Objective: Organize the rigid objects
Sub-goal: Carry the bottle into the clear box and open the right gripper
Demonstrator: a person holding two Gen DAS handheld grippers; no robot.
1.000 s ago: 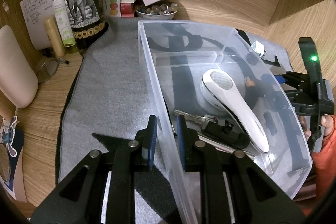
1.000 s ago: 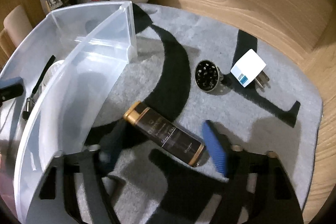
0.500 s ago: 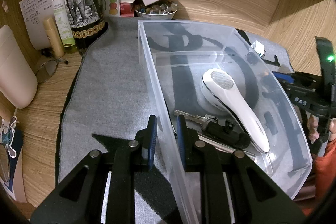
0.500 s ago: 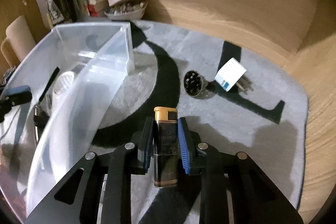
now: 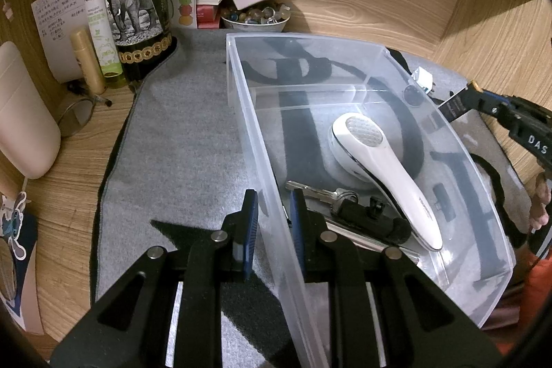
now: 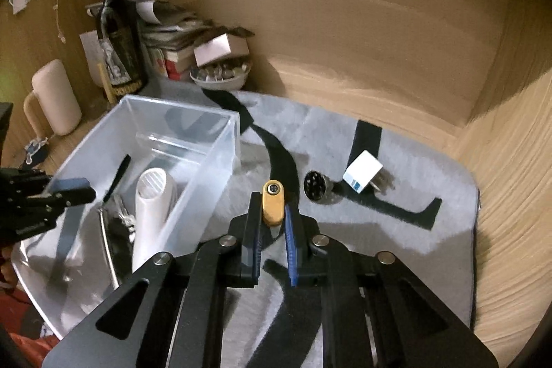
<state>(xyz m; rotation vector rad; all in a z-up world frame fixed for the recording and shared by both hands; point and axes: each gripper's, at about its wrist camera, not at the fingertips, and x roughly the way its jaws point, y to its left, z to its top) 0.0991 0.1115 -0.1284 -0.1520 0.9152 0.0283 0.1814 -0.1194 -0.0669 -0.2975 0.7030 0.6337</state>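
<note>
Your right claw (image 6: 272,230) pinches the dark gold-capped tube (image 6: 273,202); your left claw (image 5: 273,223) pinches the clear plastic bin's wall (image 5: 262,161).
The round black metal piece (image 6: 315,187) and white plug (image 6: 362,176) lie near on the grey mat (image 6: 431,181); "DAS" shows on your right claw.

So we had the bin (image 5: 262,140) sitting on the mat (image 5: 179,140), with the massager (image 5: 383,168), keys (image 5: 324,194) and a pen (image 6: 117,176) inside it. To its right on the mat lay the round grinder (image 6: 315,187), and just right of that the plug adapter (image 6: 362,171). Behind the bin, a bowl (image 5: 255,21) and bottle (image 5: 138,6) stood against the wall.
</note>
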